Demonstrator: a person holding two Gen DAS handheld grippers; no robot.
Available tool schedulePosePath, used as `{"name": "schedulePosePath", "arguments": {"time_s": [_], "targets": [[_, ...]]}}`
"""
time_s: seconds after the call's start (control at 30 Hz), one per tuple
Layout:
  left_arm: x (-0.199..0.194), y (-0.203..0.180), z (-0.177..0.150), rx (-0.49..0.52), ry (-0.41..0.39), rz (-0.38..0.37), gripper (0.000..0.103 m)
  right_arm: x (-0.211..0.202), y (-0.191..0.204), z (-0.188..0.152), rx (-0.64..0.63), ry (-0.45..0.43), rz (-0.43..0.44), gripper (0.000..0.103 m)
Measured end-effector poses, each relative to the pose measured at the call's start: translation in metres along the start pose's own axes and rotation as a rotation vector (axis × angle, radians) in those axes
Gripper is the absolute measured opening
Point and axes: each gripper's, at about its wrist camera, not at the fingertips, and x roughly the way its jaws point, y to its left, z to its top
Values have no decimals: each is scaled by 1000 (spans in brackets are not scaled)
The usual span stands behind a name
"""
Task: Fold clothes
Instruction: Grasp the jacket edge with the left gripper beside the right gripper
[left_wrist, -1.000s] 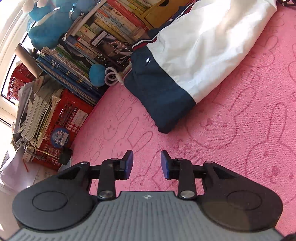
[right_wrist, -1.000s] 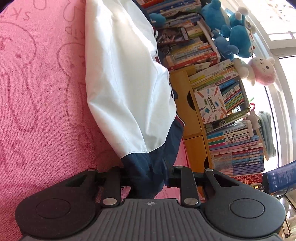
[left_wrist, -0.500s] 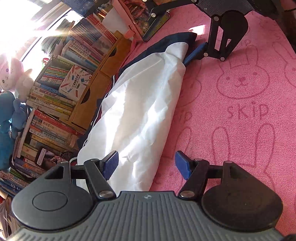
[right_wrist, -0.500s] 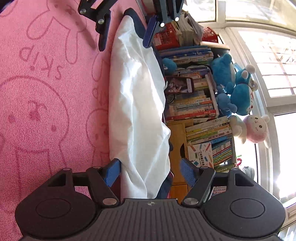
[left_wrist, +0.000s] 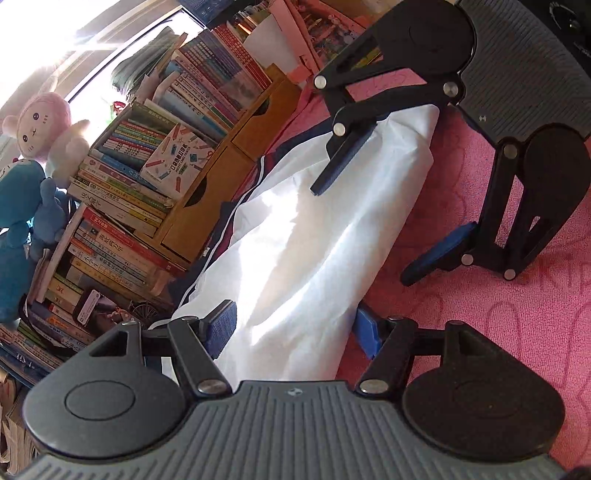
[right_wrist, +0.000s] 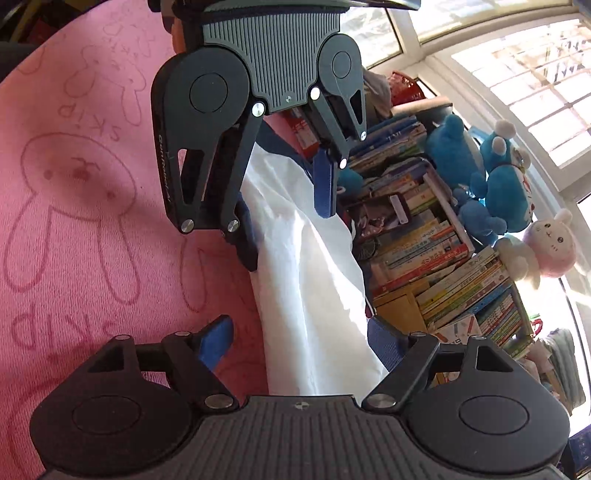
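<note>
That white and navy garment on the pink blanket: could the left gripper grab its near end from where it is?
Probably yes. The left gripper already has its open jaws on either side of the garment, nothing lies between them and the cloth, and the right gripper is at the far end.

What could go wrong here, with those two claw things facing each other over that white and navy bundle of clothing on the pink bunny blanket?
1. Both the left gripper and right gripper straddle the garment with jaws open, so closing may catch only a loose top layer.
2. They point at each other along it and might bump.
3. The garment's far edge lies against the stacked books; a tug could snag there.
</note>
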Motion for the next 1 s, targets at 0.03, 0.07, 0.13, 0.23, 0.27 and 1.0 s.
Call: {"name": "schedulePosePath", "arguments": {"time_s": [0.03, 0.07, 0.13, 0.23, 0.27, 1.0], "targets": [[-1, 0, 0, 4, -3, -3, 67, 11, 0, 2, 6, 17, 0, 42], [-2, 1, -1, 7, -7, -6, 67, 21, 1, 5, 12, 34, 0, 27], [-1, -4, -3, 64, -15, 5, 68, 30, 0, 3, 16, 23, -17, 16], [6, -16, -6, 173, -29, 29, 74, 27, -9, 3, 49, -1, -25, 14], [11, -18, -5, 196, -29, 32, 74, 25, -14, 4, 53, -9, -29, 14], [57, -3, 2, 284, 50, 53, 25, 89, 0, 14, -255, 4, 7, 19]]}}
